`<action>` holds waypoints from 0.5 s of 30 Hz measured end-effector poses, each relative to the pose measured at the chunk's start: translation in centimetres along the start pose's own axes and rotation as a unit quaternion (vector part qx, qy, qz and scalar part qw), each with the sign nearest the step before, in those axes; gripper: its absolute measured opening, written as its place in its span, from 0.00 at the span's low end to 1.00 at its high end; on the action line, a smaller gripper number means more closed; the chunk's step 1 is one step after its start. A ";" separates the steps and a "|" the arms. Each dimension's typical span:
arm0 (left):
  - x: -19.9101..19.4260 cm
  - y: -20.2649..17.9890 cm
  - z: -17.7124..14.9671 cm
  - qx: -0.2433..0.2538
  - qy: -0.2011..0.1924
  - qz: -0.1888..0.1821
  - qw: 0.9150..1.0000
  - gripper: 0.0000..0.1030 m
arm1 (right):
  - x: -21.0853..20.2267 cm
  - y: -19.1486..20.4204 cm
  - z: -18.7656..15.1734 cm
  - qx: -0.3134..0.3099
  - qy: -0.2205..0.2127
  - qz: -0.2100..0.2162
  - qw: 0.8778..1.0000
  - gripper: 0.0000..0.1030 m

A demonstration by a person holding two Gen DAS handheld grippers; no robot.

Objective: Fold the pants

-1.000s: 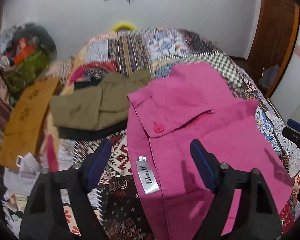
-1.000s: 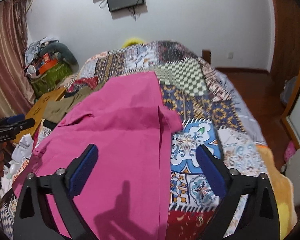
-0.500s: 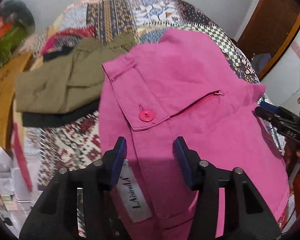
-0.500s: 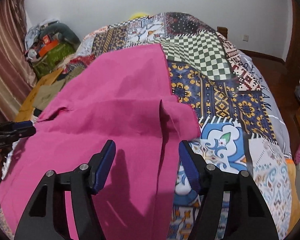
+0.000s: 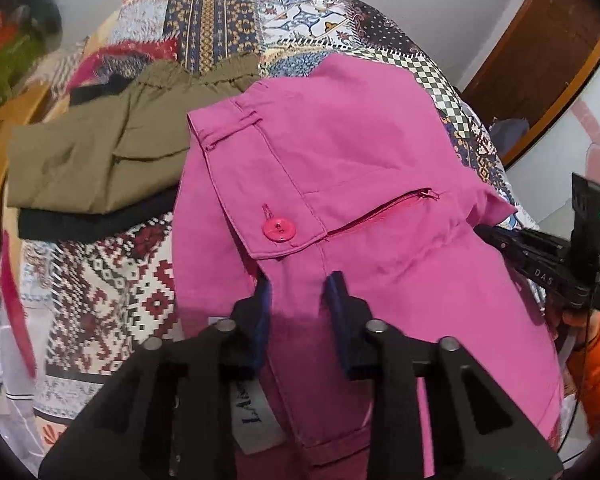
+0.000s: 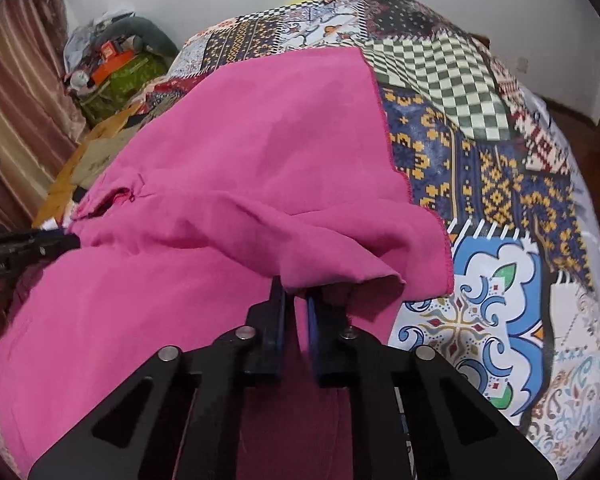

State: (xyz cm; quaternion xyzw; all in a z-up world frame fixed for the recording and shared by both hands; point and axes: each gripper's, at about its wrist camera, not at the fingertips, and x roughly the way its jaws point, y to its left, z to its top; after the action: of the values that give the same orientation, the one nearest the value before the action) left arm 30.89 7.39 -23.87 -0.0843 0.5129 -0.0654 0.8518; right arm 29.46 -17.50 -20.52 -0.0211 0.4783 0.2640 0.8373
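My right gripper [image 6: 296, 300] is nearly closed, pads pinching a bunched fold of the pink pants [image 6: 228, 184] near their right-hand edge; cloth humps up just ahead of the tips. My left gripper [image 5: 298, 292] is narrowed but w/ a gap between the pads, pink fabric filling it just below the waistband flap w/ the button [image 5: 279, 230]. Can't tell if that side truly clamps or only straddles the cloth.

Risks, as I judge them: left grip may be too shallow, so if I lift, that side slips and the fold goes crooked. Right side may've caught only the top layer, so the layers could separate and wrinkle. Uneven pull btwn both hands could drag the pants toward the bed's near edge.

Pants lie spread across the patchwork bedspread [image 6: 480, 168], waistband toward the left side of the bed, beside a folded olive garment [image 5: 92, 156] lying on something black. Cloth label [image 5: 256, 416] sits under my left fingers.
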 end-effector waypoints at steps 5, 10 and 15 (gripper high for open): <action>-1.1 -0.1 -0.6 0.024 -0.002 0.038 0.999 0.04 | -0.1 0.2 0.1 -0.010 0.010 -0.012 1.000 0.05; -2.1 0.5 -1.1 0.026 -0.007 0.038 0.999 0.04 | -1.3 0.6 -0.6 -0.008 0.013 -0.014 1.000 0.05; -2.1 0.4 -1.2 0.027 -0.006 0.050 0.998 0.04 | -2.0 2.3 -1.0 -0.044 0.026 -0.037 0.998 0.04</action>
State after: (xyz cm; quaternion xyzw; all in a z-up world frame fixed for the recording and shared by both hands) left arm 28.89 8.09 -22.68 -0.0357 0.5095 -0.0363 0.8590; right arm 26.79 -16.66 -18.96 -0.0826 0.4871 0.2526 0.8319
